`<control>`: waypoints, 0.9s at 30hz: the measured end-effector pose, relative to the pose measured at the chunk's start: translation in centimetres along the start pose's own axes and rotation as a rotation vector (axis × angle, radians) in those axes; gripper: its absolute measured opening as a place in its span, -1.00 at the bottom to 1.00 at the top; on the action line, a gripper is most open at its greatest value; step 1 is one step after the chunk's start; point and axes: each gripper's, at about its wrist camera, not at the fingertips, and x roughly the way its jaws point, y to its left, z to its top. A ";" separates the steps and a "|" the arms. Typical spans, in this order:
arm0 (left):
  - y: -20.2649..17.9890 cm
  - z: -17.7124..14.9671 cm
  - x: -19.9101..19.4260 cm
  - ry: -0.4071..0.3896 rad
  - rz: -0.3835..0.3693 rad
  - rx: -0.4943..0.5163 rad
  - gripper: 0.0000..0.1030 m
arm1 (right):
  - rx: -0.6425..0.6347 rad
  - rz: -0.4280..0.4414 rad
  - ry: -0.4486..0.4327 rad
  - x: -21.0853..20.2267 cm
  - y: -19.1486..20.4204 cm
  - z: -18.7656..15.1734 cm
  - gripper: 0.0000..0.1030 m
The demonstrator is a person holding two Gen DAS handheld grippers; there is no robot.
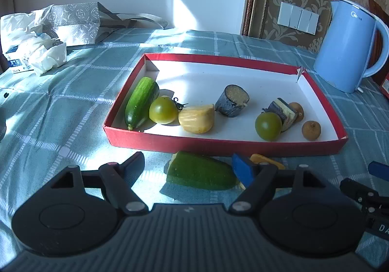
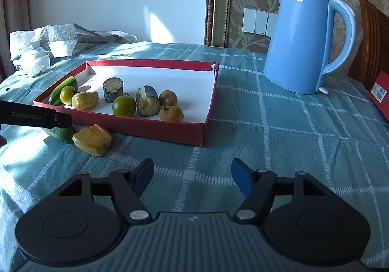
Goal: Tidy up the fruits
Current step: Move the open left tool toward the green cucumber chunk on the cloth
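1. The left gripper [image 1: 187,170] hangs low over the checked tablecloth [image 2: 279,150], its jaws spread apart and grasping nothing.
2. A cut green cucumber piece [image 1: 199,172] lies on the cloth between those jaws, nearer the right, blue-padded finger [image 1: 243,172]. It seems to touch that finger or nearly so; the left finger stands clear of it.
3. A yellow fruit piece [image 2: 93,139] lies on the cloth just beside the cucumber piece, on its right, mostly hidden behind the blue-padded finger in the left wrist view.
4. Both pieces lie just outside the near wall of the red tray [image 1: 218,145].
5. Inside the tray, from left to right: a whole cucumber [image 1: 141,102], a green tomato [image 1: 163,109], another yellow piece [image 1: 197,118], a dark eggplant chunk [image 1: 232,100], a second green tomato [image 1: 268,126], a second eggplant chunk [image 1: 283,111] and two small brown round fruits [image 1: 311,130].
6. The right gripper [image 2: 192,177] is released too, its jaws wide over bare cloth, well apart from the tray and the fruit.
7. A blue kettle [image 2: 301,43] stands beyond the tray's right end.
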 end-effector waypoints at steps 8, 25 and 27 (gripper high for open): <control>-0.4 -0.5 -0.5 -0.016 0.070 0.025 0.71 | -0.029 0.056 -0.001 0.1 0.6 0.2 0.36; 0.9 -2.5 -3.7 -0.051 -0.011 0.191 0.77 | -0.089 0.145 -0.013 1.0 3.1 1.0 0.36; 0.0 -2.0 -3.3 -0.065 -0.024 0.227 0.77 | -0.082 0.134 -0.007 1.0 2.6 0.9 0.36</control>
